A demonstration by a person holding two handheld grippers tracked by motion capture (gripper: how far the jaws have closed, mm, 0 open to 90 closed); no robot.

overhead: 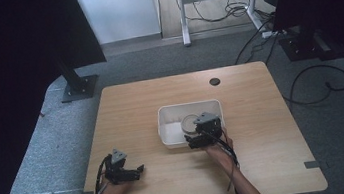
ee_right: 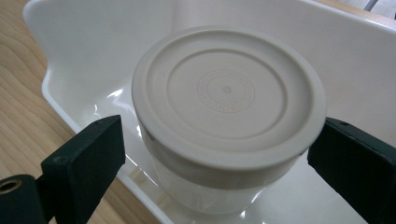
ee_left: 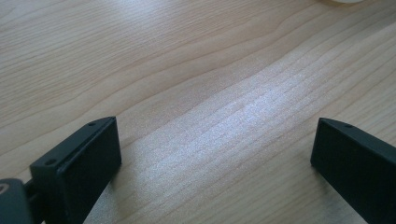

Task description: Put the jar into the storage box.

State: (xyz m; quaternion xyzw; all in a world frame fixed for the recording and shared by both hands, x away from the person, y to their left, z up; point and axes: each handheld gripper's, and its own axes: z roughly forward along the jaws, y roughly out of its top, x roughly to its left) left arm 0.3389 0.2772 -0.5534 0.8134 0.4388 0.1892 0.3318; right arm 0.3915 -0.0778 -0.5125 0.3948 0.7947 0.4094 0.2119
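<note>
Right tongs [ee_right: 217, 154] gape around the lidded jar [ee_right: 229, 107], untouching; left tongs [ee_left: 217, 161] open, empty.

Both tongs are matte black. The left tongs [overhead: 140, 169] and the right tongs [overhead: 188, 141] each carry a small grey three-cornered plate on top, with thin black cables trailing back along the forearms. Up close in the gripper views, the jaws are chunky rectangular black blocks, each made of two layers with a visible seam, and there are small screw holes in their top faces. A brass-coloured threaded insert sits at the base of the right one. Forearms are bare, no sleeves in sight.
</note>
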